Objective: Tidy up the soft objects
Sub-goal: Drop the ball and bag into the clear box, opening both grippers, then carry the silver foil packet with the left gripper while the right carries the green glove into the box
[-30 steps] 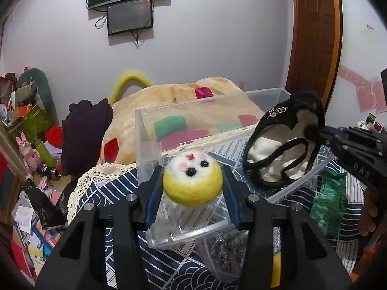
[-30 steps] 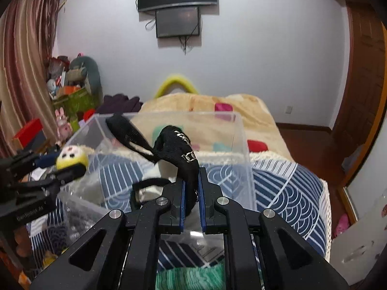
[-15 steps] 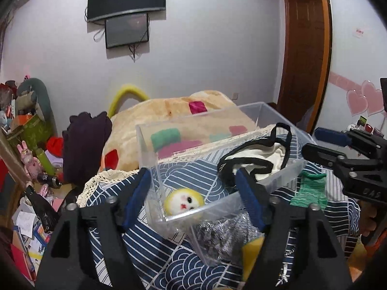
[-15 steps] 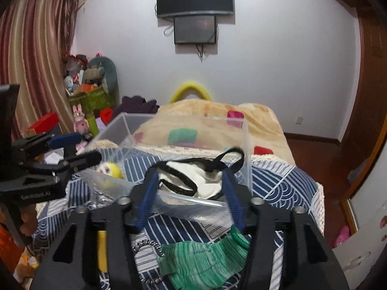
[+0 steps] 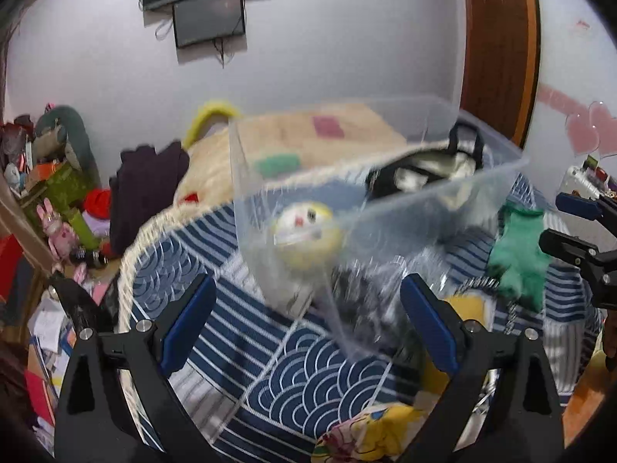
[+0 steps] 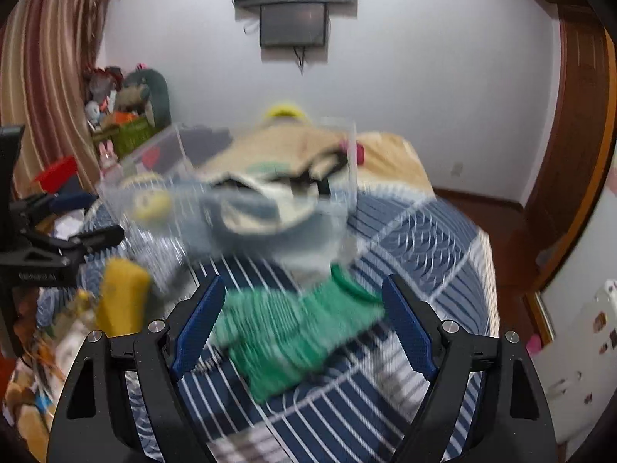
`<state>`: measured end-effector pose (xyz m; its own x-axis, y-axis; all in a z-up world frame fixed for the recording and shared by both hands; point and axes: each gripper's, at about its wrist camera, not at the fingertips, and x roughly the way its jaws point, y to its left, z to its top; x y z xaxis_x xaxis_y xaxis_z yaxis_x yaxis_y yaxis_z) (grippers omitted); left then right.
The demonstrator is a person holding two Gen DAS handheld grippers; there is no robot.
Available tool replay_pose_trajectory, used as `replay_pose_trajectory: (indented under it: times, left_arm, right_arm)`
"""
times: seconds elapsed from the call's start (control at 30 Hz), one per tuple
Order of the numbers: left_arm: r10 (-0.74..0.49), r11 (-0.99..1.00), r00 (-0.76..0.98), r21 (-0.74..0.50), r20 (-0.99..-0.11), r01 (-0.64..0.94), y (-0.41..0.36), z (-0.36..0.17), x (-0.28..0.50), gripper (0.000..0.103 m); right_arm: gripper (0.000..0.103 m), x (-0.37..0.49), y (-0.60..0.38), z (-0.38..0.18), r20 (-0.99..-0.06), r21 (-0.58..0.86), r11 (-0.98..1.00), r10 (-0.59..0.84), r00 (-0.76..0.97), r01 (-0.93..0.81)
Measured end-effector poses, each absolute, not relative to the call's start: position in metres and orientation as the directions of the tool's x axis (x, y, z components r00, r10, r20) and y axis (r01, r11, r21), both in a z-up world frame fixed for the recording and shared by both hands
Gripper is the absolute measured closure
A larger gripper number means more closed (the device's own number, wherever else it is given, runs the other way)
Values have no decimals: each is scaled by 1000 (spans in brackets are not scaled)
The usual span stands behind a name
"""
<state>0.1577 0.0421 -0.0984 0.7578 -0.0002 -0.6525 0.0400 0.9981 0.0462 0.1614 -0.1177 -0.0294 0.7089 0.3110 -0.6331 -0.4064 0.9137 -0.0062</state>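
Both my views are motion-blurred. In the left wrist view, my left gripper (image 5: 308, 324) sits at bottom centre w/ its blue-padded jaws spread wide and nothing between them. Above it, mid-frame, a clear plastic storage bin (image 5: 482, 177) stands on a navy-and-white patterned bedspread (image 5: 308, 382). Inside the bin, near its lower left corner, lies a round yellow felt ball w/ a white face (image 5: 306, 231); further back, toward the upper right, a black-and-cream strappy fabric bag (image 5: 424, 171) also lies in the bin. At the right edge of the frame, my right gripper (image 5: 574, 227) pokes in, its two fingers apart and holding nothing. Just left of it, a green knitted cloth (image 5: 518, 258) lies on the bedspread outside the bin. A yellow spongy block (image 5: 468, 310) sits below the bin, partly behind my right-hand finger. In the right wrist view, my right gripper (image 6: 304, 324) is at bottom centre, jaws wide apart, and the green knitted cloth (image 6: 293, 332) lies on the bedspread (image 6: 405, 231) between and just beyond the fingers; whether they touch it I can't tell. The bin (image 6: 347, 154) is above it, mid-frame, blurred. My left gripper (image 6: 77, 220) shows at the left edge.
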Motion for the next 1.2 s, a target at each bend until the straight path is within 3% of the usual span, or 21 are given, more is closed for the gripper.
replay_pose_trajectory:
  times: [0.2,0.27,0.33,0.4,0.43,0.5,0.57,0.67,0.77,1.2]
  left_arm:
    - [-56,998,726,-11,-686,67,43,-118,162,6]
    - [-65,996,723,0,-688,89,37,-122,164,6]
    - [-76,994,721,3,-689,107,31,-124,165,6]
    - [-97,992,717,-6,-690,128,26,-125,165,14]
    - [-116,989,712,-18,-693,144,24,-125,165,25]
    - [-147,985,703,-38,-696,168,21,-125,165,35]
    - [-175,980,697,-54,-695,192,19,-124,165,57]
    - [-171,979,708,-36,-685,201,15,-120,160,71]
    - [-166,979,725,-25,-668,200,14,-112,151,78]
    - [-142,989,824,-49,-548,138,37,-64,117,83]
  right_arm:
    - [26,172,-123,-55,-681,53,909,336,650,-414]
    - [47,173,-122,-57,-686,52,910,332,647,-412]
    - [59,172,-121,-58,-697,63,901,348,628,-429]
    - [68,168,-118,-57,-696,58,895,354,625,-442]
    - [73,166,-117,-56,-691,45,893,351,632,-447]
    - [81,161,-114,-53,-681,18,891,343,647,-453]
    - [89,160,-114,-52,-677,12,890,343,652,-455]
    - [91,158,-116,-47,-659,16,891,352,665,-455]
    - [91,155,-121,-41,-636,29,890,368,679,-455]
    - [91,142,-115,6,-492,50,882,430,757,-469]
